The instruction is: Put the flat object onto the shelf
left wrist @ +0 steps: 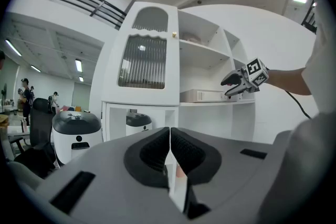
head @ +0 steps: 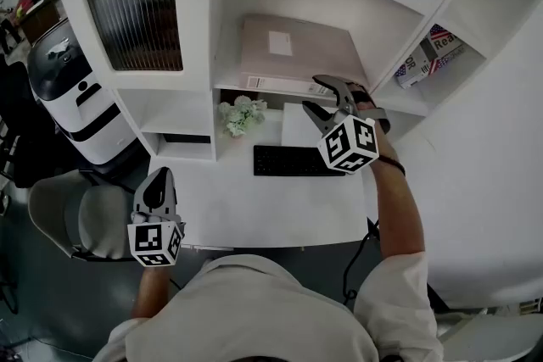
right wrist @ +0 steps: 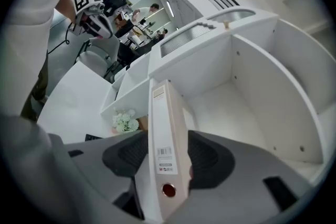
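Beige binder [head: 293, 51] is lying flat on the middle shelf [head: 227, 64] of a white cabinet [head: 199, 30], with its spine facing out toward the desk [head: 254, 208] and a pale label showing on its top cover. Right tool [head: 312, 96] is reaching in at the binder's front right corner, its marker cube turned toward the head camera and the forearm stretching up along the desk's right side. In the right gripper view the binder [right wrist: 165, 134] is running up between the two jaws of the right tool [right wrist: 167, 157]. The dark pads are lying against both covers, so this tool is clamping on the binder near the spine end that has the round finger hole. Whether the binder's full weight is resting on the shelf board I cannot tell. Left tool [head: 158, 182] is hanging low at the desk's left edge, above a grey chair [head: 76, 220] and well apart from the binder. In its own view the left tool [left wrist: 170, 149] is showing both jaws pressed together with nothing between them, pointing level at the cabinet. Below the shelf, a black keyboard [head: 288, 159] is lying on the desk, with a small bunch of white flowers [head: 240, 114] just beside its left end. Books [head: 428, 53] are leaning in the compartment to the right.
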`<control>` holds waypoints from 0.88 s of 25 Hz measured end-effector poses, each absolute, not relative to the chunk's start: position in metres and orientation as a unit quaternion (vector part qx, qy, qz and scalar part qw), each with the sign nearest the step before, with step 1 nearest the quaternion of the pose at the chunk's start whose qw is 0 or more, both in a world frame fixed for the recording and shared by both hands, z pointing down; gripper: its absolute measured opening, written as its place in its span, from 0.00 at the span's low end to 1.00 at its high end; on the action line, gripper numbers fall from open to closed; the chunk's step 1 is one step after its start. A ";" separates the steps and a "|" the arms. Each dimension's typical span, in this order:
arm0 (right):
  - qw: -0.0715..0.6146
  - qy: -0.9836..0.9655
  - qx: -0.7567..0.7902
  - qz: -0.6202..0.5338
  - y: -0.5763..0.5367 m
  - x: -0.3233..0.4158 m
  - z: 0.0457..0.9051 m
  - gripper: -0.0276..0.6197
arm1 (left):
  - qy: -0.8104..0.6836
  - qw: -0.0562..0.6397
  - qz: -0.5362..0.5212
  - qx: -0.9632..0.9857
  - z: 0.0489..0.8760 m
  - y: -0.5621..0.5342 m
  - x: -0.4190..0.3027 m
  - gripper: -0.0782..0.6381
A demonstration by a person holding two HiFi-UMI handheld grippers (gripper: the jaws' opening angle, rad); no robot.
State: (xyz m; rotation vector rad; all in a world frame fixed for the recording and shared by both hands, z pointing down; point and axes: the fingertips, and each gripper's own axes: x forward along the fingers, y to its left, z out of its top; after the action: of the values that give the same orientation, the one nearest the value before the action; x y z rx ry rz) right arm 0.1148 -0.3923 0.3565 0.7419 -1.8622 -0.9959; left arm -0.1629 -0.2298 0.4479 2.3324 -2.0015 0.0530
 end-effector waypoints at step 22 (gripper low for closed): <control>0.298 -0.778 0.426 -0.352 -0.291 0.133 0.322 0.12 | -0.616 0.019 0.012 0.787 0.435 -0.212 -0.144 0.12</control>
State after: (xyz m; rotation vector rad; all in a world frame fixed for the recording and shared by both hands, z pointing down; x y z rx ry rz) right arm 0.1328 -0.2911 0.3220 1.1315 -2.0679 -0.9347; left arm -0.1436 -0.2118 0.4354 2.4431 -1.9131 0.0365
